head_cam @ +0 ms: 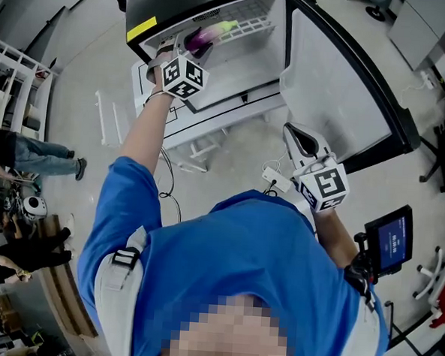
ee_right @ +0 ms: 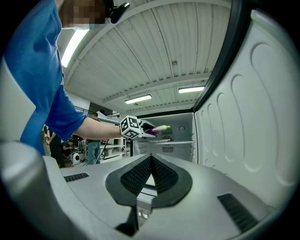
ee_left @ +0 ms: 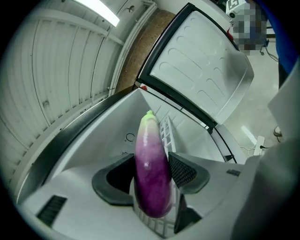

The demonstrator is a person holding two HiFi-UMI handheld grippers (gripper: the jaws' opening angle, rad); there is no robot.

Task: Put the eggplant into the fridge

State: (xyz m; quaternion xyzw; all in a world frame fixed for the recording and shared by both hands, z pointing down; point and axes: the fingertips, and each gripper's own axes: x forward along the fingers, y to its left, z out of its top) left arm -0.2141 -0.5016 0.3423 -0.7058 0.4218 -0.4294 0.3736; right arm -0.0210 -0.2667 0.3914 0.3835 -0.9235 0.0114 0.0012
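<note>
Left gripper [ee_left: 151,180]: clamped on the eggplant [ee_left: 149,140], up in the fridge [head_cam: 241,62] opening
Right gripper [ee_right: 150,174]: jaws pinched together, empty, beside the fridge door [ee_right: 253,93]
Only left gripper view: both pads [ee_left: 183,169] touching it
Count: one eggplant, two grippers

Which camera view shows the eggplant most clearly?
The left gripper view: the eggplant fills the centre, purple with a green tip, clamped in the left gripper. The head view shows only part of it behind the marker cube, at the open fridge. The right gripper view shows it small and far away.
</note>
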